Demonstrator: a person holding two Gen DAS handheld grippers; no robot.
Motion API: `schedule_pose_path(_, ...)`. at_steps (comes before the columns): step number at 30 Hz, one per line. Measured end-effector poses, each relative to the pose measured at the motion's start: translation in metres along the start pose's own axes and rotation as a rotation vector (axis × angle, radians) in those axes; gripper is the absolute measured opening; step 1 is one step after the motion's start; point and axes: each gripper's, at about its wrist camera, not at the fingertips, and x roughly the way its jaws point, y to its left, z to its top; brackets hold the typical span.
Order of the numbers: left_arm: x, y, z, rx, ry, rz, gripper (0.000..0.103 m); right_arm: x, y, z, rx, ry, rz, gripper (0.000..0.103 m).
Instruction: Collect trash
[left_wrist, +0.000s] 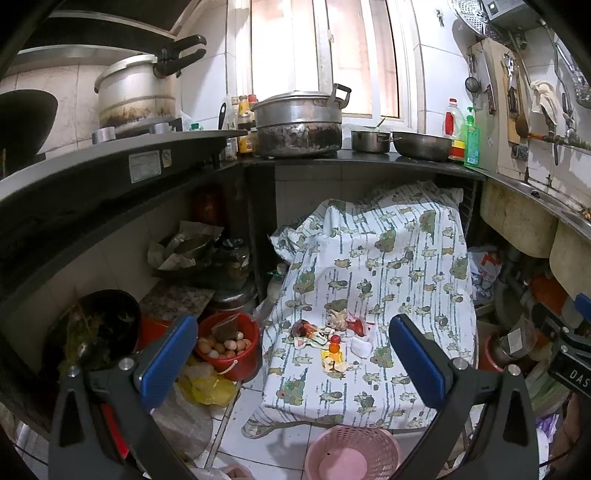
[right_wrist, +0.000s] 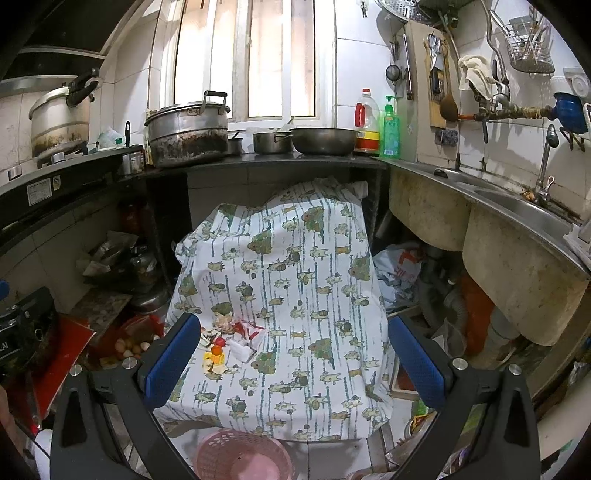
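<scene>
Left gripper (left_wrist: 293, 363) fingers spread wide, blue pads (left_wrist: 168, 360) empty, nothing between them. Right gripper (right_wrist: 293, 360) same: spread wide, holding nothing. Both hang above a low surface draped in a patterned cloth (left_wrist: 399, 266) with green animal print. Trash pile (left_wrist: 332, 341) lies on the cloth toward its near left part: crumpled wrappers, red scraps, a small orange-and-red round piece, white tissue bits. In the left wrist view the pile sits between the fingers; in the right wrist view the same pile (right_wrist: 231, 345) sits just beside the left finger, partly cut off by it. Pink basket (left_wrist: 352, 452) on the tiled floor at the cloth's near edge, seen in both views (right_wrist: 242, 456). Only the left view shows clearly the red bucket (left_wrist: 231, 347) of eggs left of the cloth, and a yellow bag (left_wrist: 212, 389) beside it; the right view catches just a few eggs. Right view alone shows the sink (right_wrist: 517, 206) and tap (right_wrist: 546, 158) on the right counter. Left view catches the other gripper's body at right edge. Big pot (left_wrist: 299, 123) on back counter, green bottle (right_wrist: 390, 129) near the corner.
</scene>
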Motion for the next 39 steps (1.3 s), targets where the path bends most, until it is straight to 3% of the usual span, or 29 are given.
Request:
schedule_pose_path(8, 0.0, 0.003, -0.001, -0.011, 0.008, -0.036, 0.103, -0.002, 0.0, -0.001, -0.001, -0.004, -0.005, 0.103)
schedule_pose_path(23, 0.0, 0.001, -0.003, 0.003, 0.006, -0.026, 0.103, -0.001, -0.002, -0.002, -0.005, -0.002, -0.006, 0.103)
schedule_pose_path(39, -0.011, 0.001, -0.003, 0.008, -0.044, -0.059, 0.103, 0.0, -0.001, -0.002, -0.003, -0.001, -0.003, 0.103)
